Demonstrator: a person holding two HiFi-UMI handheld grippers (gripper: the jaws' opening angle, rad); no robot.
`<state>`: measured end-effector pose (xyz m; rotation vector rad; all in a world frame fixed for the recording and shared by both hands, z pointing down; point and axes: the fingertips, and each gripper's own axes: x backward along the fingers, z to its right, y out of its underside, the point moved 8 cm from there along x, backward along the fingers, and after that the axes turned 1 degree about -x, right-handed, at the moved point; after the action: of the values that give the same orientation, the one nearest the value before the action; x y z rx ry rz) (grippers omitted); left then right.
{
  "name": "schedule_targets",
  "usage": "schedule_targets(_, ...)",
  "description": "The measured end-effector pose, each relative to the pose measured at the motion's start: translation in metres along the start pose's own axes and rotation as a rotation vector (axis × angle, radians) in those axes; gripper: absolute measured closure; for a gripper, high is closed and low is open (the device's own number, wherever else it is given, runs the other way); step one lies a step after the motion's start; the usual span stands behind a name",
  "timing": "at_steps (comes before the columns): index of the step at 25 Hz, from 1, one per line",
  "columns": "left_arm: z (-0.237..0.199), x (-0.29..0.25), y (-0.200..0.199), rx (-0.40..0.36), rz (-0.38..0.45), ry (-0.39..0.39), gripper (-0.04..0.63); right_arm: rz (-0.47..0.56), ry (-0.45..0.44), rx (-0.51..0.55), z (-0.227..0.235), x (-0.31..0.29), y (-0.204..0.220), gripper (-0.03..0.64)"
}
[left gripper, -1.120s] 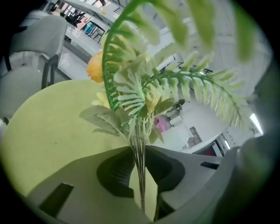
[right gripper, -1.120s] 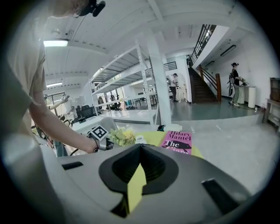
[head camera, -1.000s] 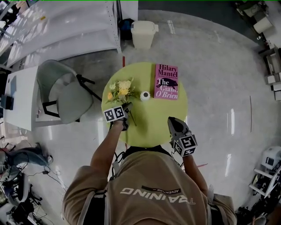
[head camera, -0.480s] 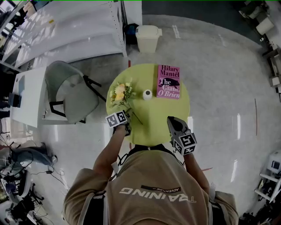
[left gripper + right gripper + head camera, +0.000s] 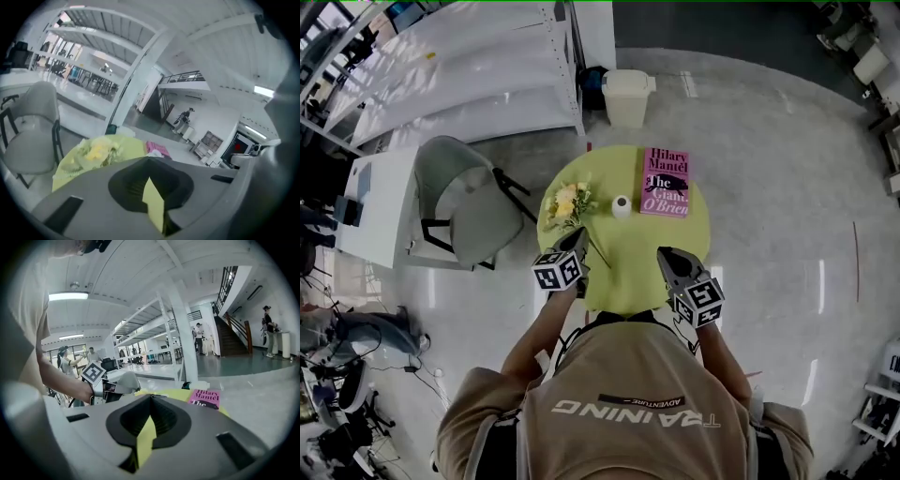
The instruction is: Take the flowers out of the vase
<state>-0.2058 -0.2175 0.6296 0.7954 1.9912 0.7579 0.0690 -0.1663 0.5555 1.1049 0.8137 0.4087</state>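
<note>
Only the head view plainly shows the vase [image 5: 622,206] near the flowers [image 5: 566,203].

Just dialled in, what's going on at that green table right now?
A person stands at the round green table with a gripper in each hand. The flowers are already out and lie on the table, left of the small white vase, which stands upright beside a pink book. The left tongs hover near the flower stems, the right tongs over the table's near edge; both are shut and empty.
</note>
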Motion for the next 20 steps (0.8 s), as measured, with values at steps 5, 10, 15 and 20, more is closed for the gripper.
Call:
schedule_targets(5,0.053,0.026,-0.051,-0.210,0.186,0.087,0.591,0.070,-0.008,0.033,-0.005,0.010,-0.029,0.615)
schedule_targets(10,0.099,0.039,-0.080,-0.369,0.263,0.192,0.591,0.112,0.016,0.060,-0.002,0.018,-0.052,0.615)
schedule_targets(15,0.126,0.057,-0.101,-0.474,0.316,0.208,0.591,0.148,0.047,0.085,-0.002,0.025,-0.069,0.615)
schedule_targets(20,0.142,0.069,-0.122,-0.556,0.365,0.194,0.591,0.188,0.064,0.108,0.004,0.033,-0.088,0.616)
